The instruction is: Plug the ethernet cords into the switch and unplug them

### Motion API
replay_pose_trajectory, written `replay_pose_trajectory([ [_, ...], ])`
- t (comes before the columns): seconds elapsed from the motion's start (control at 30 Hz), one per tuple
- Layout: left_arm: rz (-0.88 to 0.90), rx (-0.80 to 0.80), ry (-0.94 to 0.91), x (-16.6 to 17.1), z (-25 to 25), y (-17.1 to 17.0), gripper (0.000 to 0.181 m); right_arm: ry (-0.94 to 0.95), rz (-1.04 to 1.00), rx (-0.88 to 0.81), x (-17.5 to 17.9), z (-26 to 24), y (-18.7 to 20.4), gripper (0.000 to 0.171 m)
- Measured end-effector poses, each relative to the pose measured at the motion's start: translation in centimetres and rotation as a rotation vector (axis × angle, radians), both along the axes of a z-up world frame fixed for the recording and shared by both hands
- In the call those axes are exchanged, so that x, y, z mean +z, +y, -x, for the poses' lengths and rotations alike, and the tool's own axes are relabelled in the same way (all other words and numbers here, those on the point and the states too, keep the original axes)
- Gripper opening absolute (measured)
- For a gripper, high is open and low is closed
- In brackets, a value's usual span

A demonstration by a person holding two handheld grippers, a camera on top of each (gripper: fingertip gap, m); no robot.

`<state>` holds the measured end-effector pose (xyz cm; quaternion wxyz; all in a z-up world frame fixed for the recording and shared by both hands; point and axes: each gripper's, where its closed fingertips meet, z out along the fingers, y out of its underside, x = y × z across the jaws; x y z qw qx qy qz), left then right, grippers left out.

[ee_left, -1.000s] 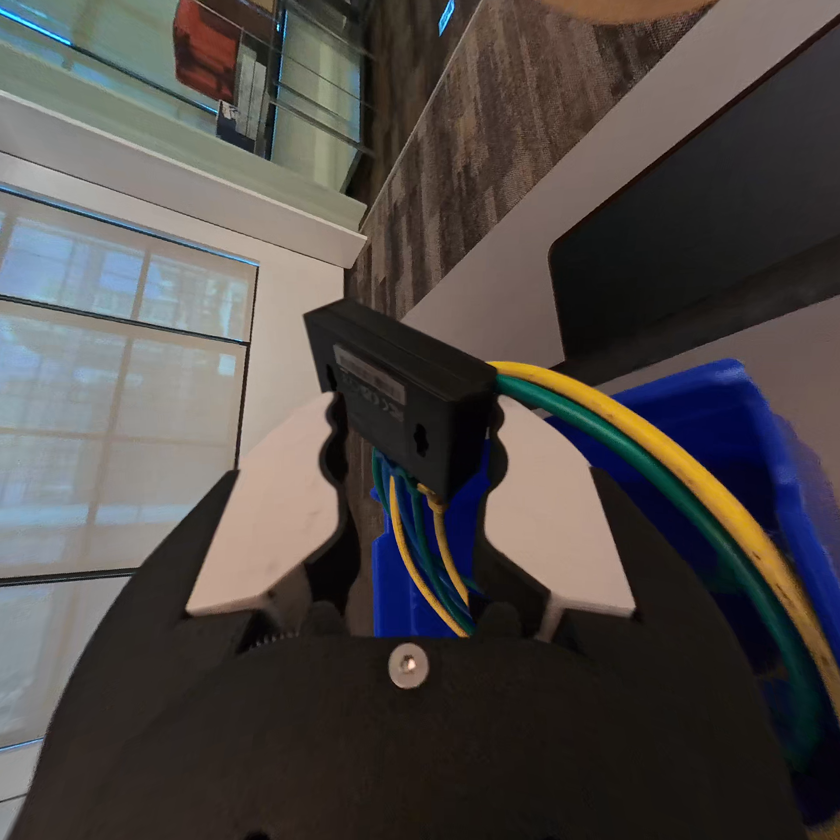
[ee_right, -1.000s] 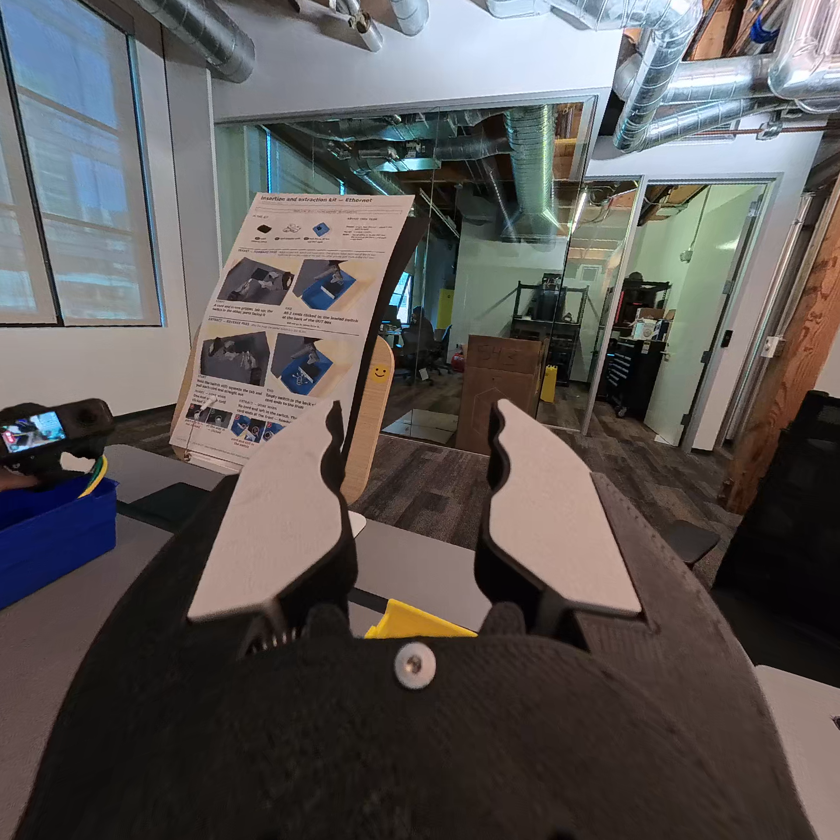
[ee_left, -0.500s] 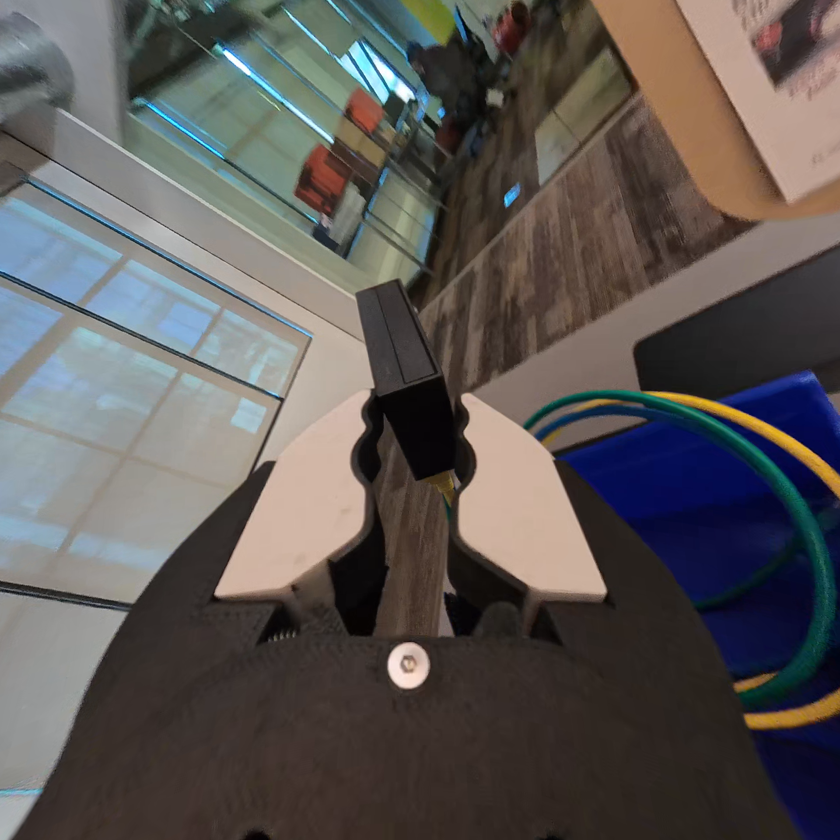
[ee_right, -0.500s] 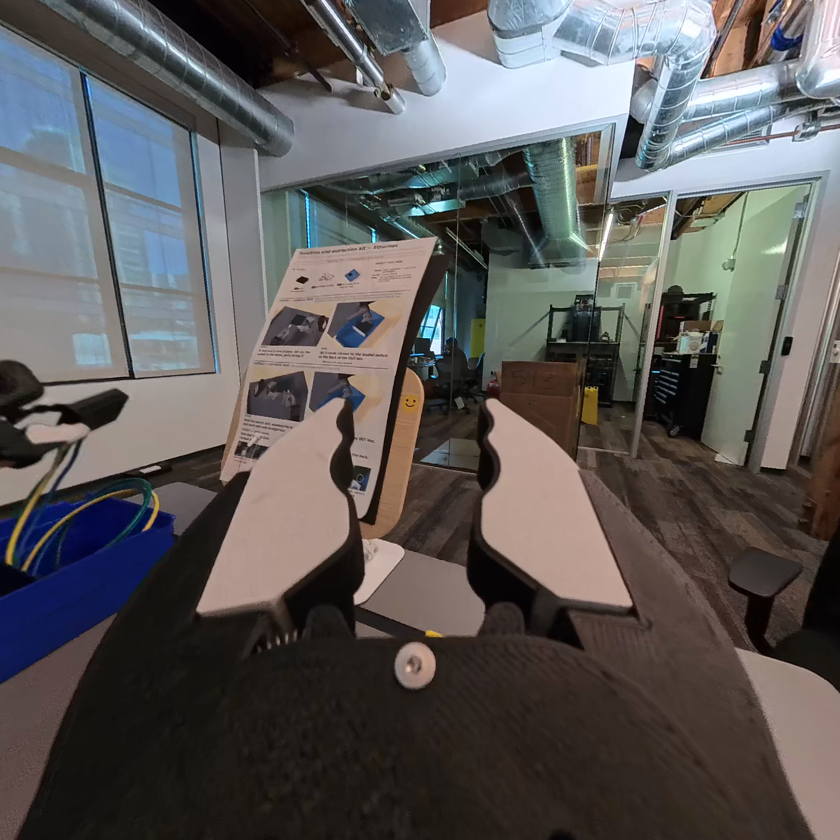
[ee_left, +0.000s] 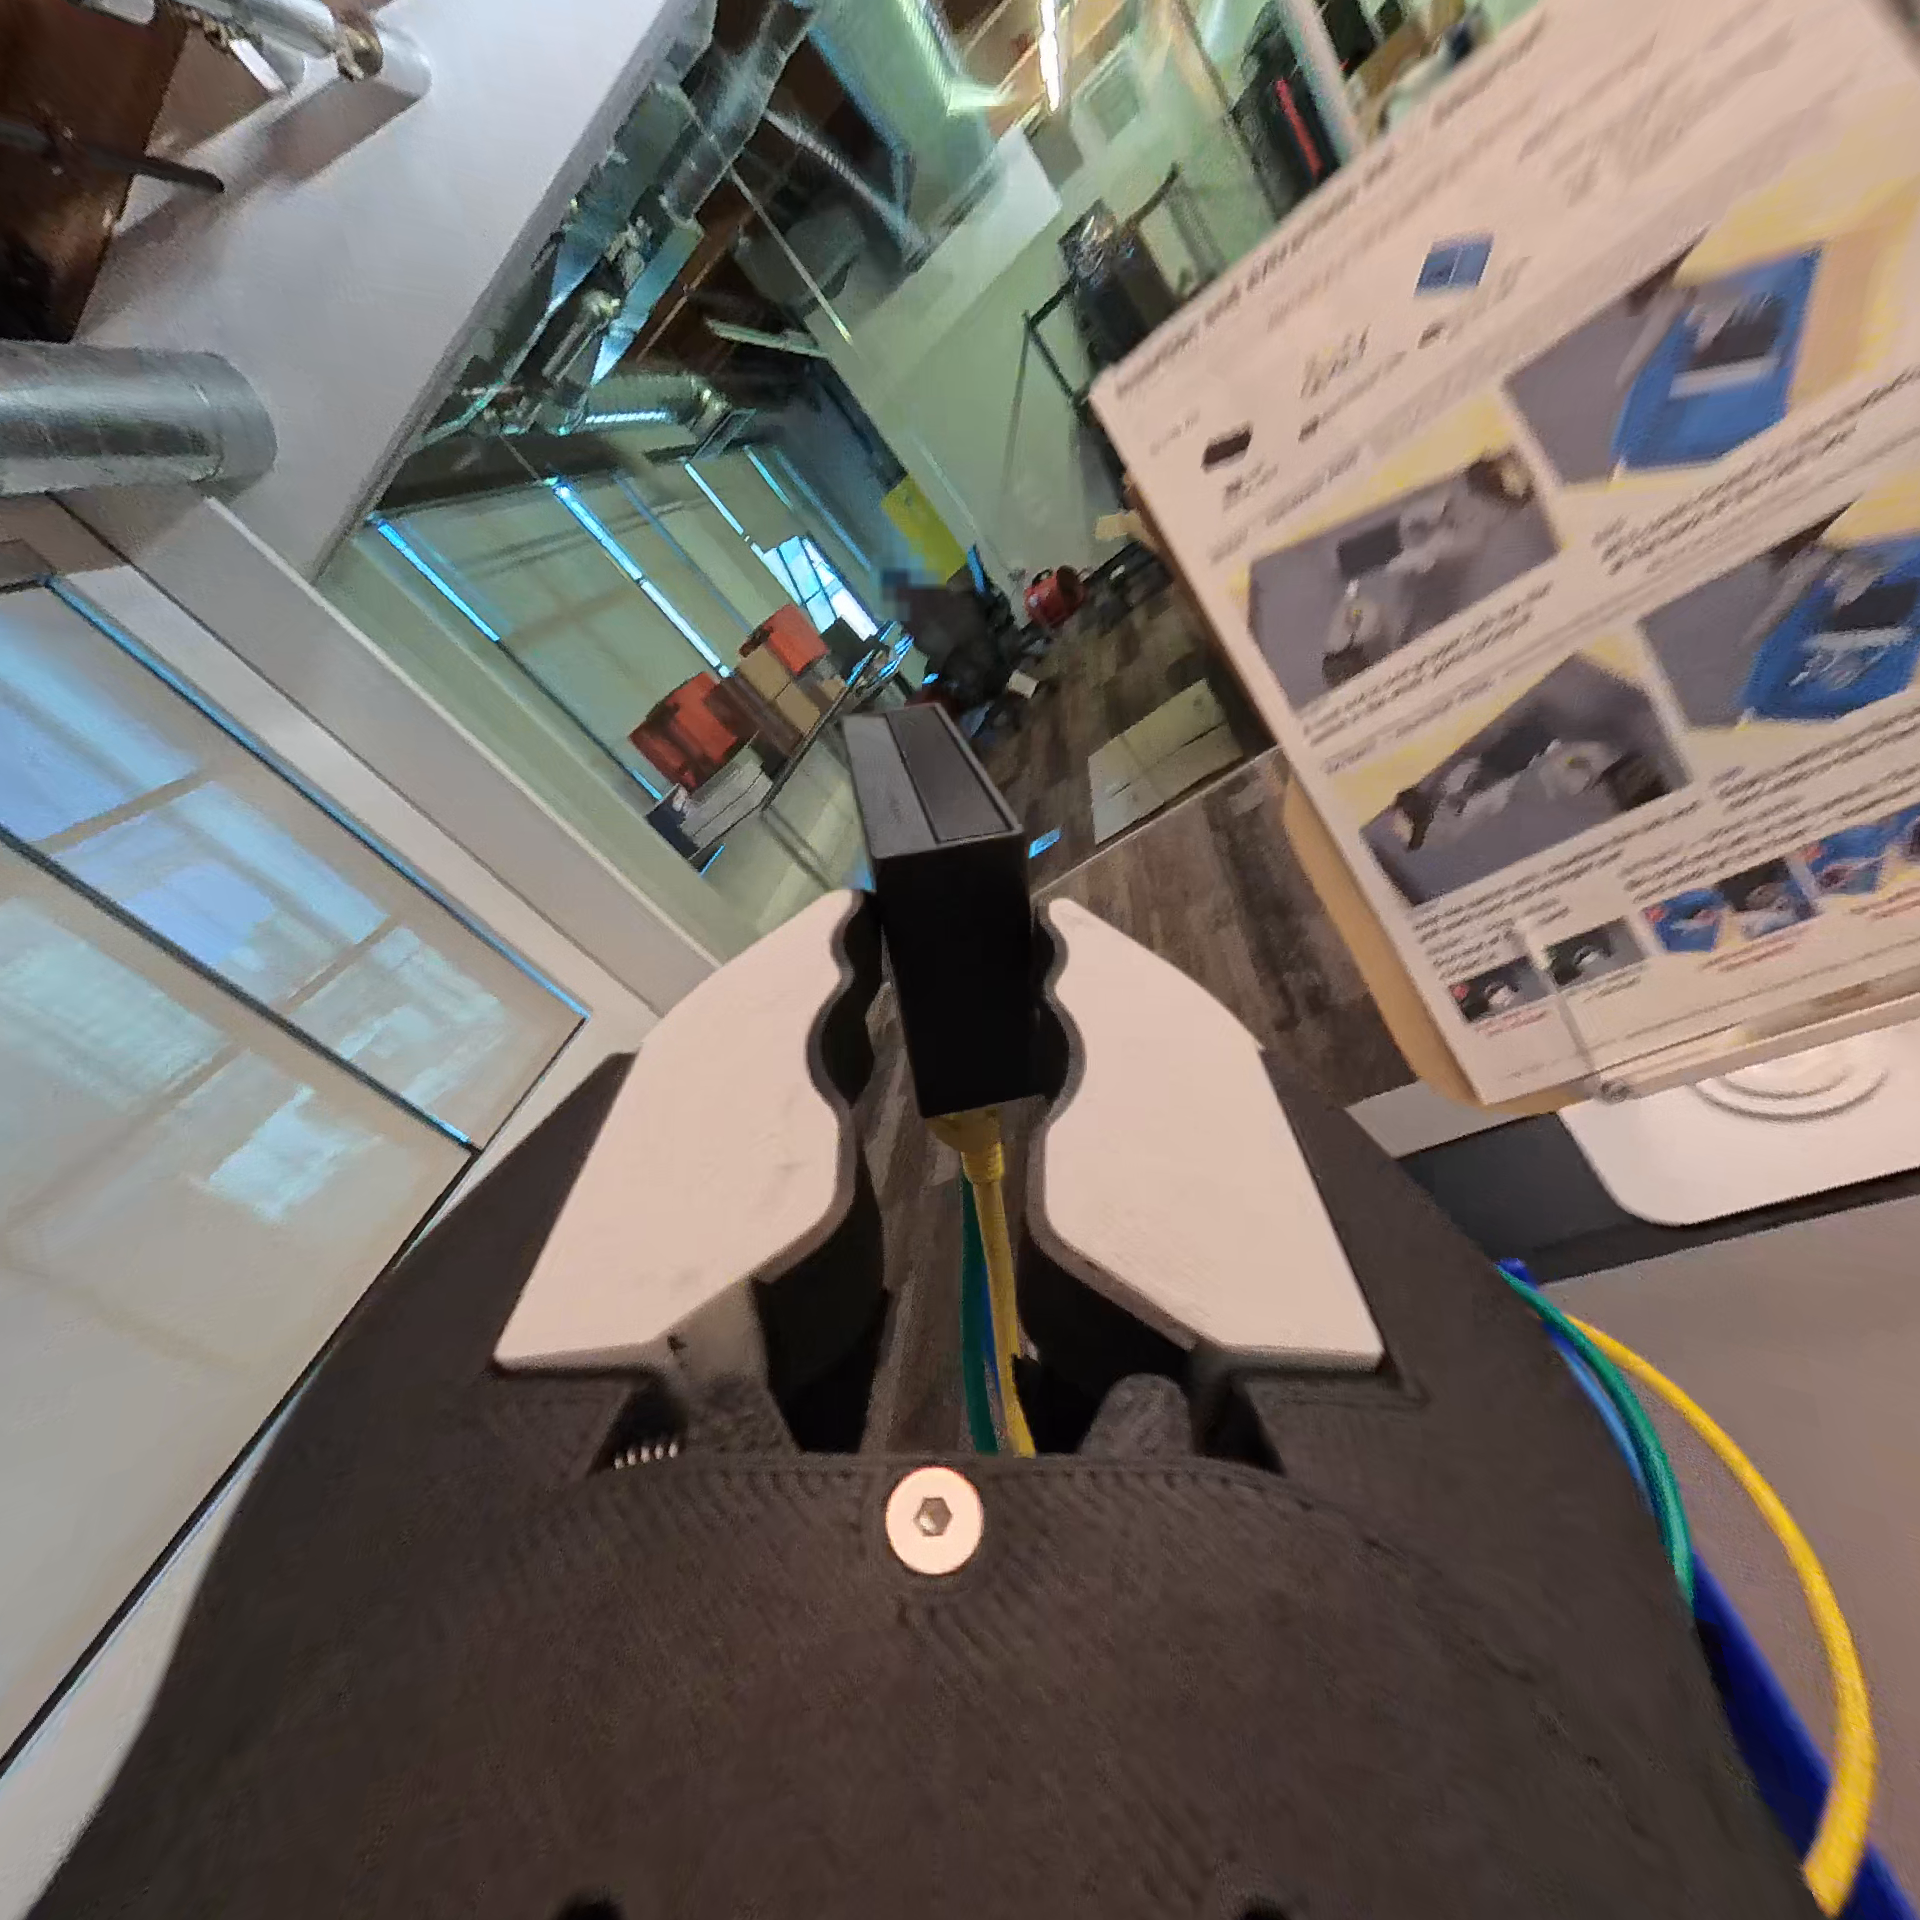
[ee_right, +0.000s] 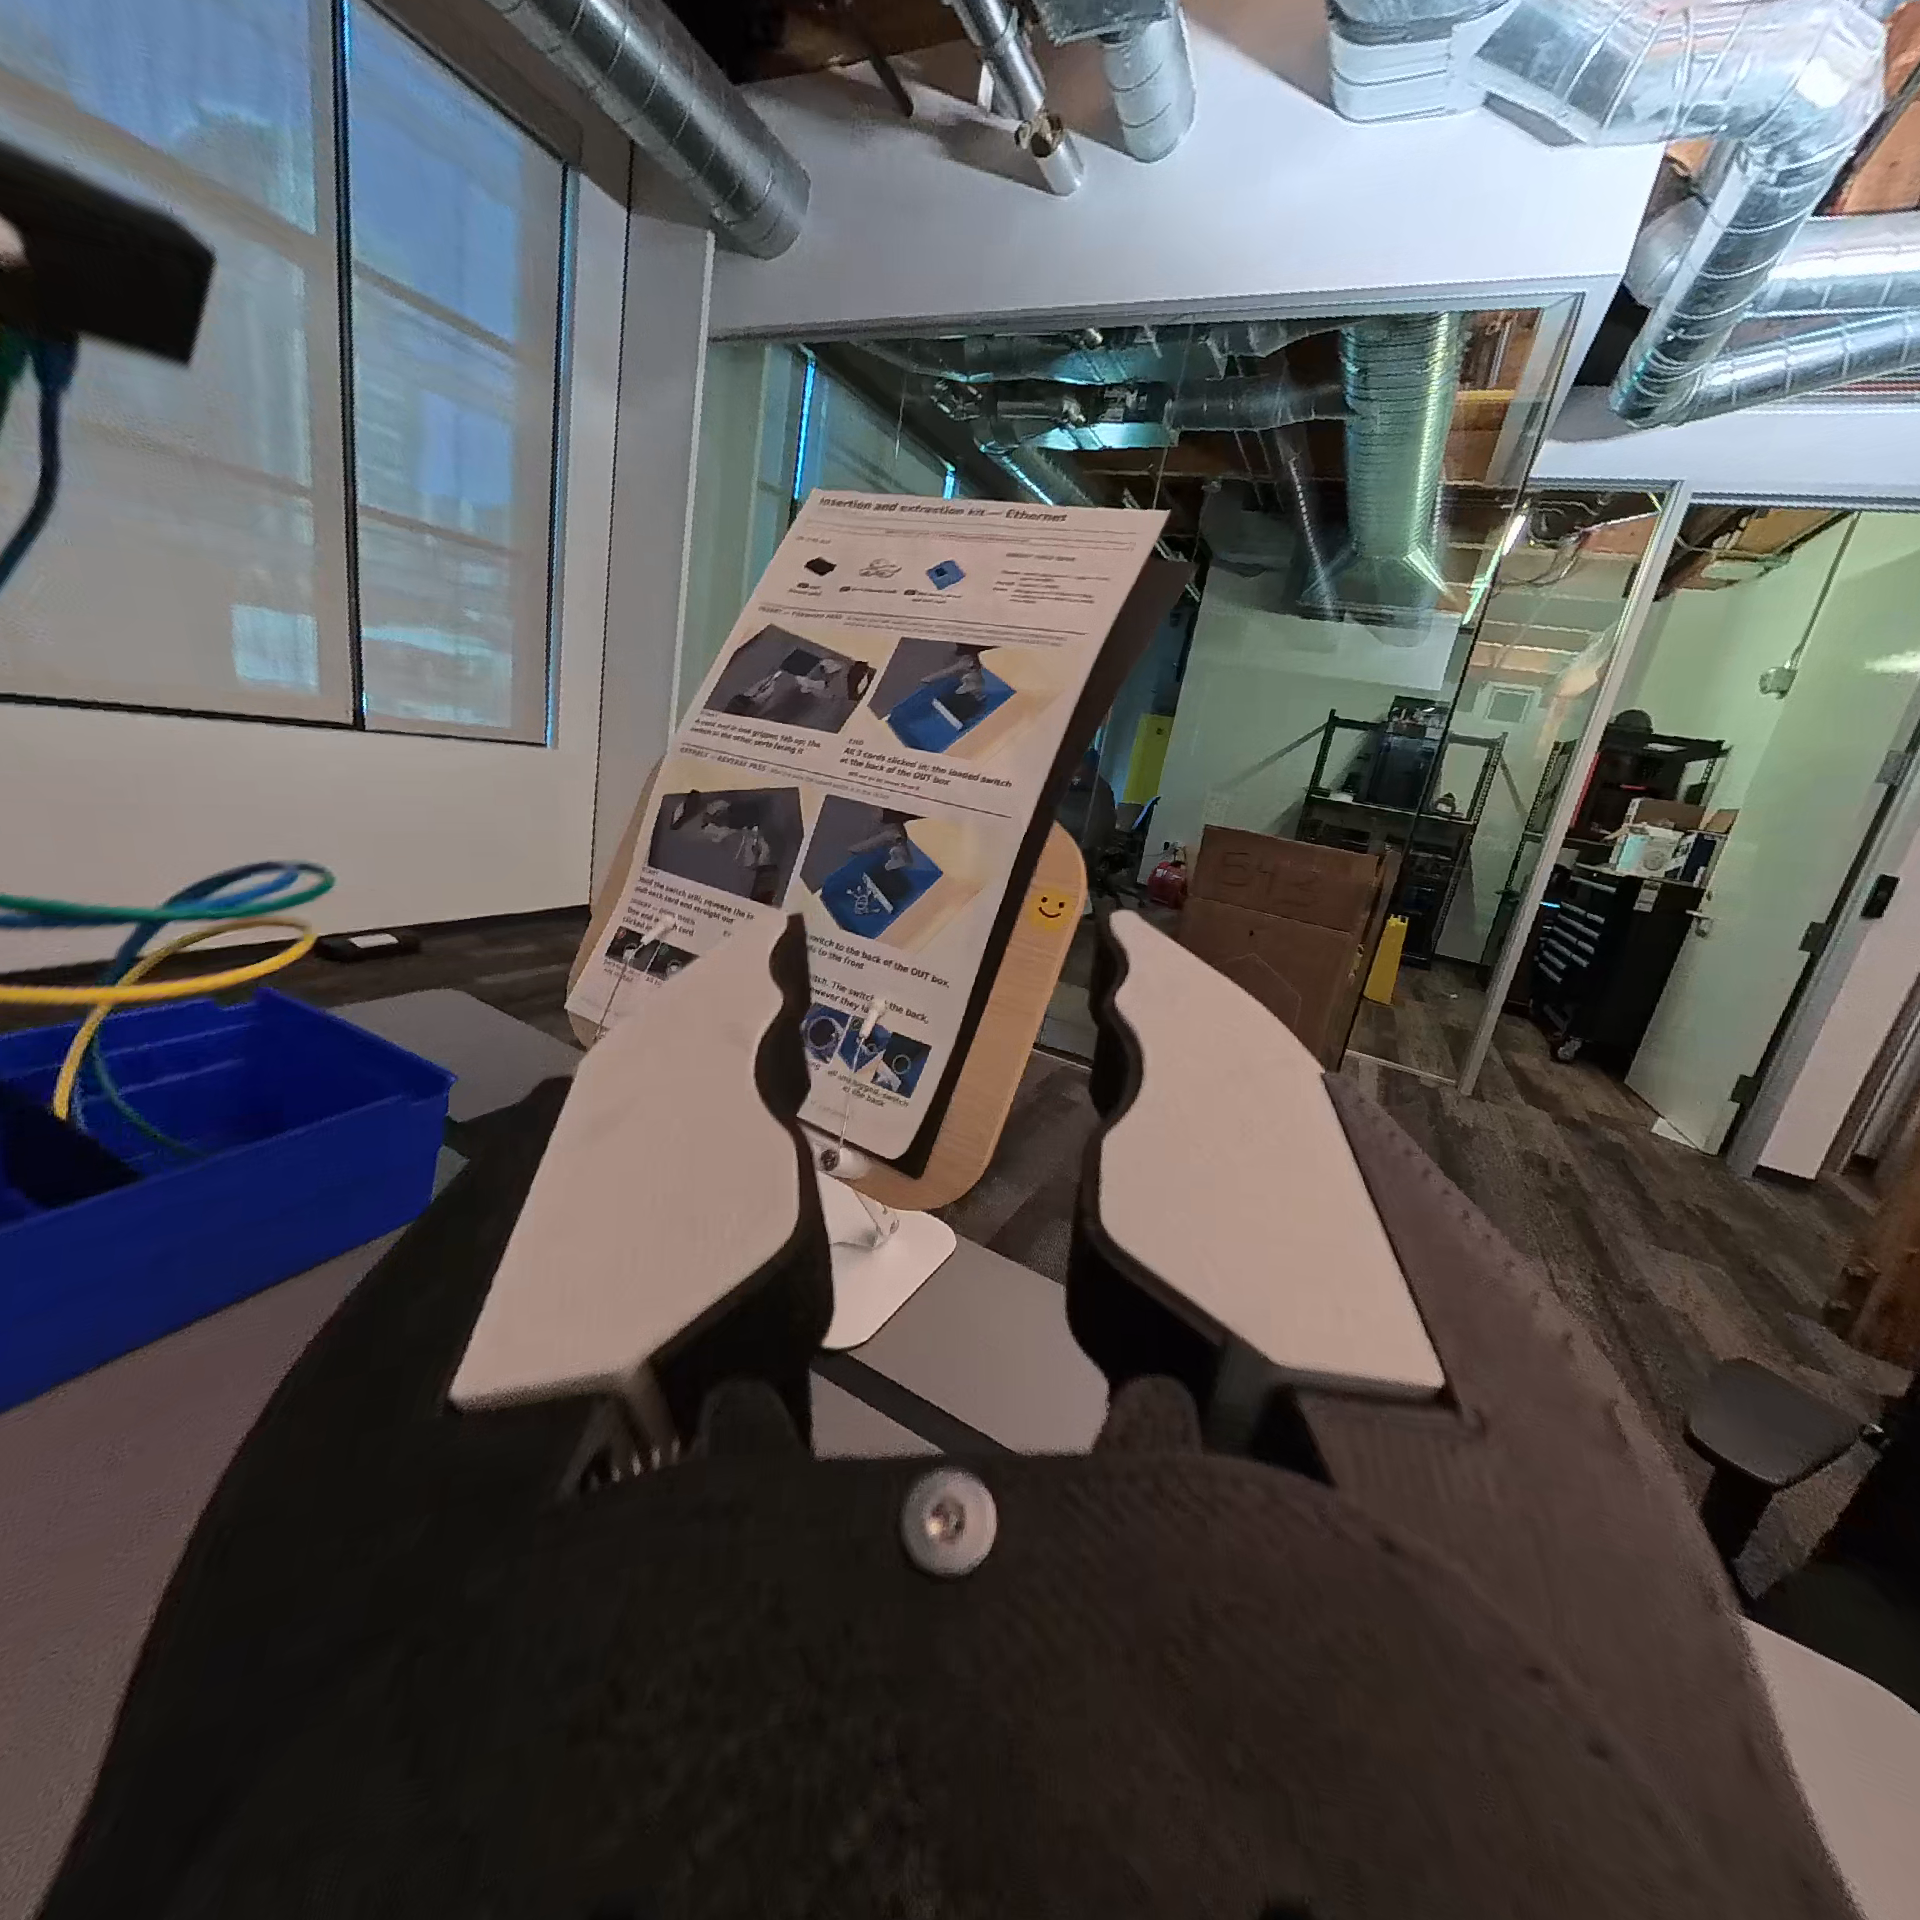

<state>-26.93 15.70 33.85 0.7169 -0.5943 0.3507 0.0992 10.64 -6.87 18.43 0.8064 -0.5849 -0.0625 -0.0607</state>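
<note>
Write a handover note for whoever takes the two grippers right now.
Left gripper: shut on the black switch, held up in the air, narrow end toward the camera.
Right gripper: open and empty, facing the instruction sheet on its stand.
Cords: the yellow cord is plugged into the underside of the switch; the green cord and blue cord run up to it too, but their plugs are hidden. All three loop down into the blue bin on the table.
Done: at least the yellow is plugged in.
Left: probably unplugging, with the right gripper pulling each plug.
</note>
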Motion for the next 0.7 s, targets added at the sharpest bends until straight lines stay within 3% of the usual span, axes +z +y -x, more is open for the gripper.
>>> replay_pose_trajectory([
  [0.23, -0.054, -0.124, -0.024, 9.3, -2.4, -6.1, 0.026, -0.036, 0.036, 0.039, -0.7, 1.7, 1.1, 0.053],
  [0.43, -0.094, -0.285, -0.048, 14.8, -5.8, -12.5, 0.026, -0.075, 0.053, 0.070, -1.1, 3.3, 1.8, 0.053],
  [0.57, -0.077, -0.393, -0.064, 16.3, -8.4, -15.8, 0.026, -0.097, 0.057, 0.095, -1.3, 4.5, 2.1, 0.053],
  [0.7, 0.032, -0.543, -0.071, 14.4, -11.4, -18.4, 0.026, -0.146, 0.066, 0.126, -1.6, 6.3, 2.3, 0.053],
])
